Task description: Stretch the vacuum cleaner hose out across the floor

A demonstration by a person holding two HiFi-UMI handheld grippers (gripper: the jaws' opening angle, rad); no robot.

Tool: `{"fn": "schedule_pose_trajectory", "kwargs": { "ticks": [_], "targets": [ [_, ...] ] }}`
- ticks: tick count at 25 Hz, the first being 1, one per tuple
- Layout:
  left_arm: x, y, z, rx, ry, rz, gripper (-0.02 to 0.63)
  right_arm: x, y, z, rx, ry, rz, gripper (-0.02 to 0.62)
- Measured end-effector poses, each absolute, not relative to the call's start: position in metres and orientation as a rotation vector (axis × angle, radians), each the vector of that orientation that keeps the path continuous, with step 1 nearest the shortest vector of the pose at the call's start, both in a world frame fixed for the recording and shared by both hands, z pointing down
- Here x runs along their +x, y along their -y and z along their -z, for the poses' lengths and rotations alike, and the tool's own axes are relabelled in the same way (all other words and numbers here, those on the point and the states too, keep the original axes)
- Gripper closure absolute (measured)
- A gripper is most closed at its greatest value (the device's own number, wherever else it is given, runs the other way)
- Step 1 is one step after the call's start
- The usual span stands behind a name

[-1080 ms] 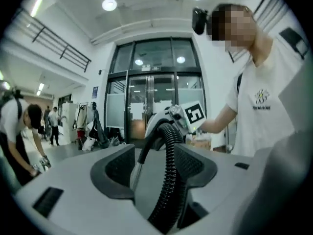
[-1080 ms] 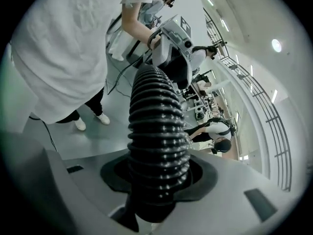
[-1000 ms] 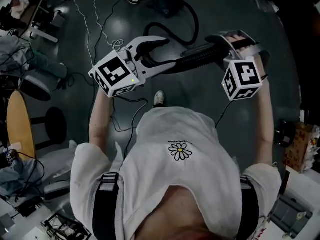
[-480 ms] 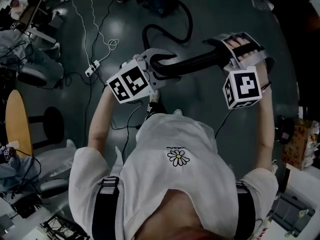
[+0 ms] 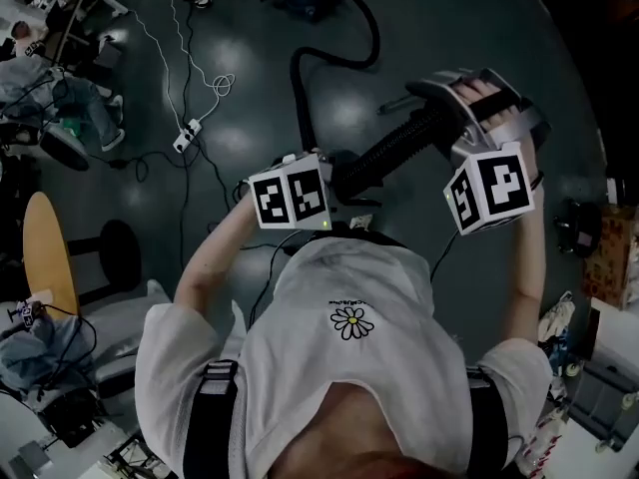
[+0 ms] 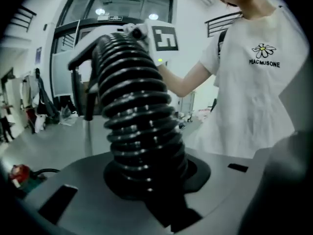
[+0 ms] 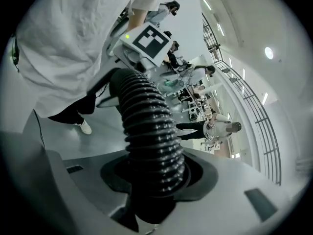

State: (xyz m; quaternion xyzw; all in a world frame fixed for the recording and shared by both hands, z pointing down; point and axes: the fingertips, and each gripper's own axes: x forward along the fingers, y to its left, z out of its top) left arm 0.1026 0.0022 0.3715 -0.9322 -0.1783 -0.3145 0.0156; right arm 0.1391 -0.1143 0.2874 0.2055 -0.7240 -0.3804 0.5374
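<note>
Over dark floor (image 5: 260, 98), left claw (image 6: 149, 185), just closing, seemingly clamps ribbed hose (image 5: 399, 148).

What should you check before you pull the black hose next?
1. Left gripper on the hose: jaws have just been closing, hose between them: ok.
2. Right gripper clamped on the hose: ok.
3. Hose straight along the floor: not ok, it loops beyond the grippers.
4. Power strip apart from the hose: ok.
5. Hose joined to the red vacuum cleaner: cannot tell.
</note>
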Motion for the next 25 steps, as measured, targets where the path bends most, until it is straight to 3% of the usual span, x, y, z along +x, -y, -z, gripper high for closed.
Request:
{"fn": "schedule_pose_trajectory", "kwargs": {
  "ticks": [7,10,15,18,21,25],
  "targets": [
    [0.089,-0.150,-0.328,-3.379,0.675,0.477,0.491,0.065,0.044,-0.312,0.390,1.824,0.985,0.400],
    [0.072,-0.215,-0.307,-3.536,0.559,0.183,0.491,0.008,-0.012,-0.314,0.382,1.936,1.046,0.400],
    [0.034,-0.301,-0.302,-3.574,0.228,0.016,0.489,-0.066,-0.111,-0.315,0.392,2.121,1.113,0.400],
    [0.015,-0.349,-0.282,-3.651,0.228,-0.262,0.489,-0.100,-0.165,-0.306,0.402,2.295,1.128,0.399],
    [0.009,-0.402,-0.262,-3.656,0.225,-0.470,0.489,-0.107,-0.226,-0.290,0.386,2.490,1.181,0.399],
    [0.024,-0.471,-0.265,-3.631,0.170,-0.332,0.489,-0.059,-0.302,-0.289,0.530,2.591,1.093,0.396]
  ]
}}
